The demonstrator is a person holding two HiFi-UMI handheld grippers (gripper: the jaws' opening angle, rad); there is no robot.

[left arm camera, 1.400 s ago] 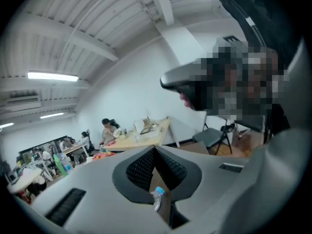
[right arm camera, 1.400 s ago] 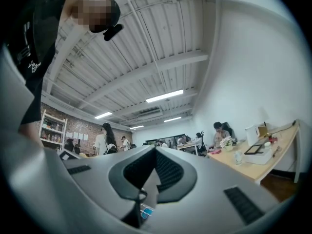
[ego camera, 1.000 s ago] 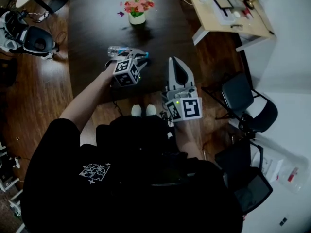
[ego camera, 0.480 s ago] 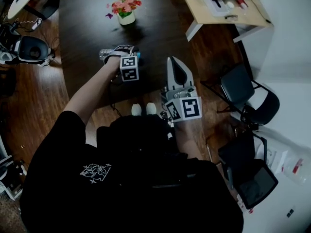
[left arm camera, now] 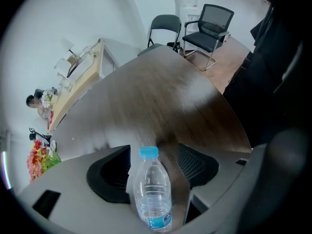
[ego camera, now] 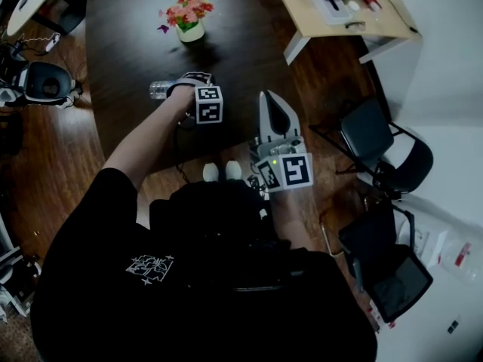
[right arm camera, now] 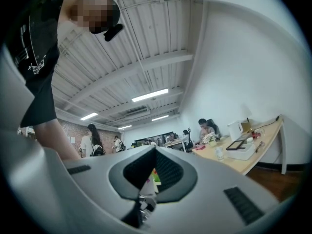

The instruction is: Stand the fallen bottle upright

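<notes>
A clear plastic bottle with a blue cap lies on its side on the dark table. In the head view its clear end sticks out to the left of my left gripper. That gripper points steeply down over it. In the left gripper view the left gripper is wide open, with the bottle between the black pads and not squeezed. My right gripper hovers level near the table's near edge, to the right of the bottle, shut and empty. Its jaws meet in its own view.
A small pot of pink flowers stands further back on the table. A light wooden desk with clutter is at the back right. Black chairs stand to the right, and a headset lies on the floor at left.
My left gripper has come down over the bottle and rolled, so its marker cube faces differently. The right gripper has barely shifted.
</notes>
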